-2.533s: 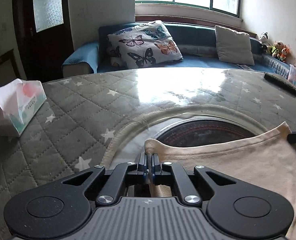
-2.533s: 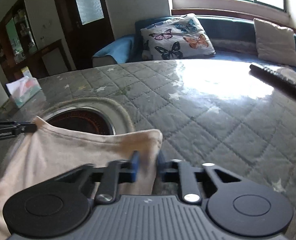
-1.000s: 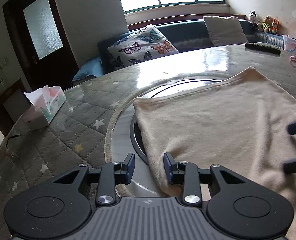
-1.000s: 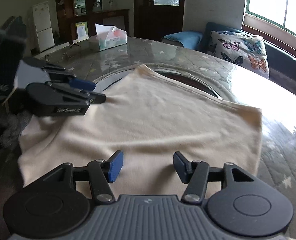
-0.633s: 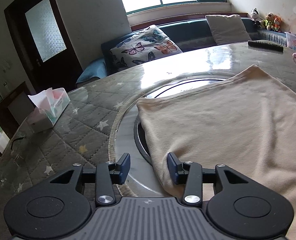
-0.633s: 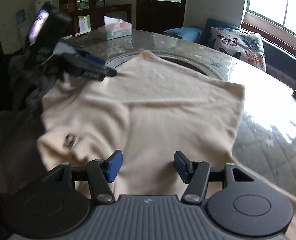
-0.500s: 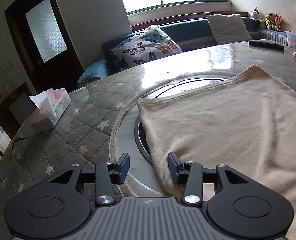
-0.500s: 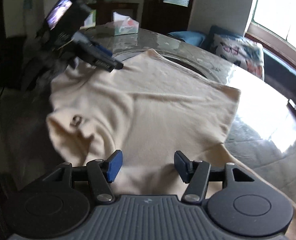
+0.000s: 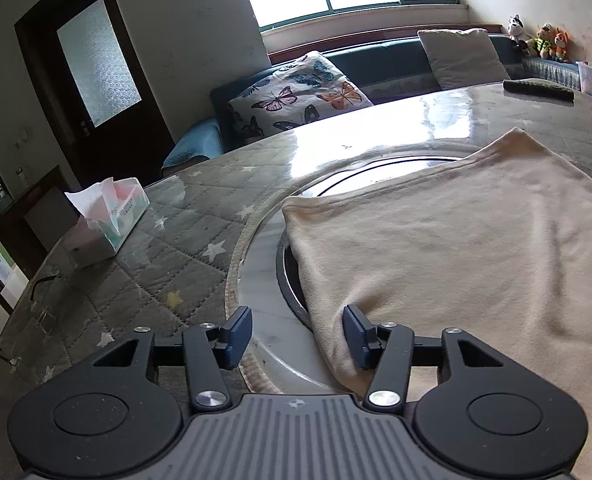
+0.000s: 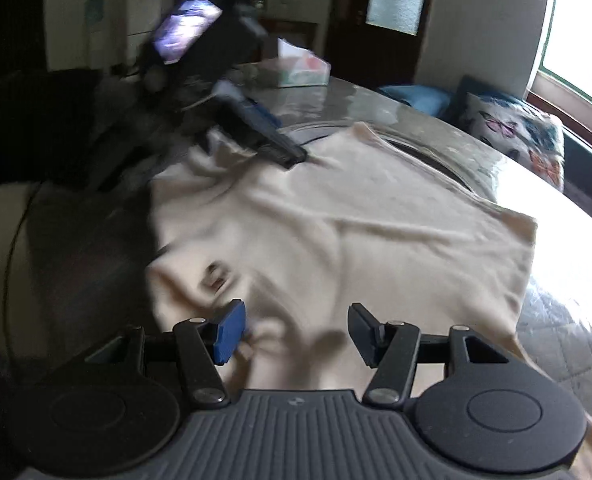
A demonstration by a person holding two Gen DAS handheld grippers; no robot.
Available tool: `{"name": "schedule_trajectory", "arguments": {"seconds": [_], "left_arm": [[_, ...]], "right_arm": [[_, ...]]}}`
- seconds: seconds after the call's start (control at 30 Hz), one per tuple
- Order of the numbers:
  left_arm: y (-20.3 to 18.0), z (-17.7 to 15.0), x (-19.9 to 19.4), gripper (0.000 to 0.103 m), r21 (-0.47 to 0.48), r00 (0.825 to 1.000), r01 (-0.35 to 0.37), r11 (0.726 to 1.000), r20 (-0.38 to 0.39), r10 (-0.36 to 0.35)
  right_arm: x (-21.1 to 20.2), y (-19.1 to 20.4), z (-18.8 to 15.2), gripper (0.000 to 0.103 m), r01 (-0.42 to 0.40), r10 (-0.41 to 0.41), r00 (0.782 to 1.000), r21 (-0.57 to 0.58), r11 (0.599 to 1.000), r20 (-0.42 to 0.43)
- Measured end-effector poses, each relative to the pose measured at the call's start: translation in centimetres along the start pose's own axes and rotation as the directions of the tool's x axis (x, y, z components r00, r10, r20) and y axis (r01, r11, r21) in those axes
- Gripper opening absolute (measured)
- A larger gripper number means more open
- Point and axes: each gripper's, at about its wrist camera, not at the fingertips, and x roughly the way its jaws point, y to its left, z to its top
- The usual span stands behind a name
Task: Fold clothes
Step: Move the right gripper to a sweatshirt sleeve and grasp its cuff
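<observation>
A cream shirt [image 9: 456, 240] lies spread flat over the round table's middle, its neck opening [image 10: 216, 276] toward the near edge. My left gripper [image 9: 298, 334] hovers at the shirt's left edge. Its jaws are opening, and the cloth's edge lies beside the right finger [image 9: 356, 330] without being pressed. In the right wrist view the left gripper [image 10: 280, 146] shows blurred at the far side of the shirt [image 10: 356, 240]. My right gripper [image 10: 296, 332] stands open just above the shirt near the neck, holding nothing.
The table [image 9: 168, 264] has a grey quilted star cover under glass and a recessed centre ring [image 9: 292, 280]. A tissue box [image 9: 104, 216] stands far left, a black remote [image 9: 538, 90] far right. A sofa with a butterfly pillow [image 9: 296, 96] runs behind.
The left jaws, shut on the shirt's corner at first, have let go and kept widening. The right gripper swung sideways over the spread shirt toward its neck; the left hand stayed put.
</observation>
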Motion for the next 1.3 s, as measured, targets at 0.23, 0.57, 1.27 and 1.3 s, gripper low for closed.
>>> {"name": "schedule_trajectory", "arguments": {"seconds": [0.23,0.57,1.27,1.3], "left_arm": [[0.2,0.4,-0.4,0.055,-0.015,1.0,0.009,1.0,-0.007,-0.009],[-3.2,1.9,-5.4,0.058,0.039,0.988,0.132,0.99,0.073,-0.135],[-14.7,-0.2,-10.2,0.061,0.227,0.9,0.419,0.879,0.022,-0.435],[-14.8,-0.2,-10.3,0.061,0.231,0.899,0.421,0.877,0.02,-0.437]], "right_arm": [[-2.9,-0.6,-1.2,0.058,-0.015,0.015,1.0,0.06,0.998,0.0],[-5.3,-2.7,-3.8,0.065,-0.017,0.019,1.0,0.195,0.981,-0.011],[-11.3,-15.9,-14.2,0.051,0.544,-0.542,0.81,0.635,0.548,-0.225],[-11.1,-16.3,-14.6,0.051,0.542,-0.548,0.805,0.654,0.528,-0.225]]}}
